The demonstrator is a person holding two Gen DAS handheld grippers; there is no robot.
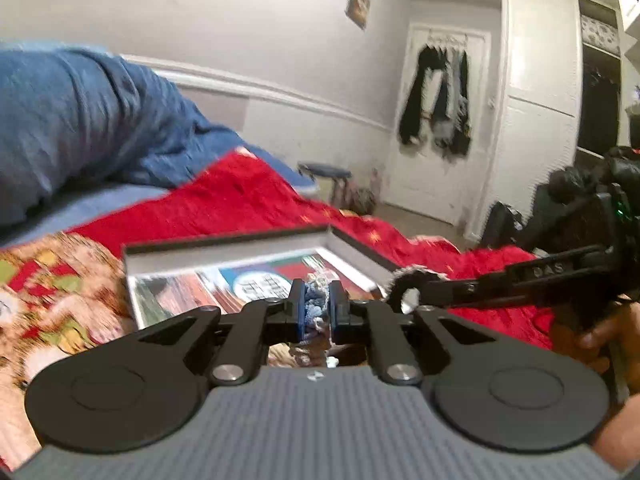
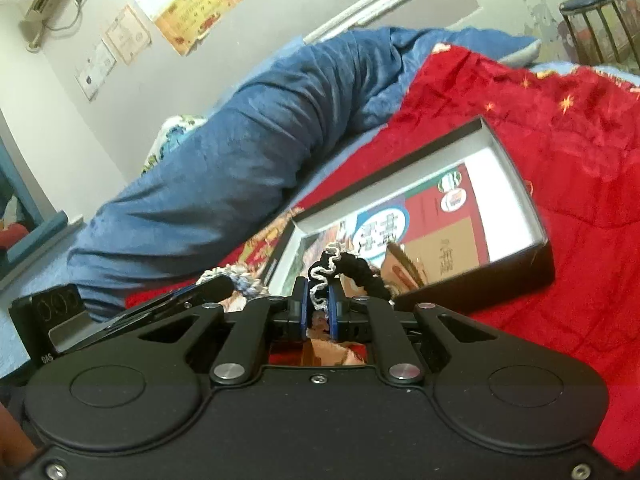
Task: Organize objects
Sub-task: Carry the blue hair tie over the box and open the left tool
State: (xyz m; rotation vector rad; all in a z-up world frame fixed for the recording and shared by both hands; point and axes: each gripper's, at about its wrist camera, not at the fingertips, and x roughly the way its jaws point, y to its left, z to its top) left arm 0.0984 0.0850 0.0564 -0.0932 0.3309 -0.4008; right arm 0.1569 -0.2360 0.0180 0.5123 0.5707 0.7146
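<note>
My left gripper (image 1: pixel 317 305) is shut on a blue and white knitted scrunchie (image 1: pixel 316 302), held just in front of an open black box (image 1: pixel 240 240) with a white inside and a printed picture on its bottom. My right gripper (image 2: pixel 319 298) is shut on a black and white scrunchie (image 2: pixel 352 270), held near the box (image 2: pixel 516 184). In the left wrist view the right gripper (image 1: pixel 400 286) reaches in from the right with its black scrunchie (image 1: pixel 412 276) at the box's right wall. In the right wrist view the left gripper (image 2: pixel 228 280) shows at the left with the blue scrunchie (image 2: pixel 246 280).
The box lies on a red quilted blanket (image 1: pixel 248 200) on a bed. A rolled blue duvet (image 2: pixel 248 152) lies behind it. A patterned cloth (image 1: pixel 52 304) lies left of the box. A stool (image 1: pixel 326 172) and a white door (image 1: pixel 436 120) with hanging clothes stand beyond the bed.
</note>
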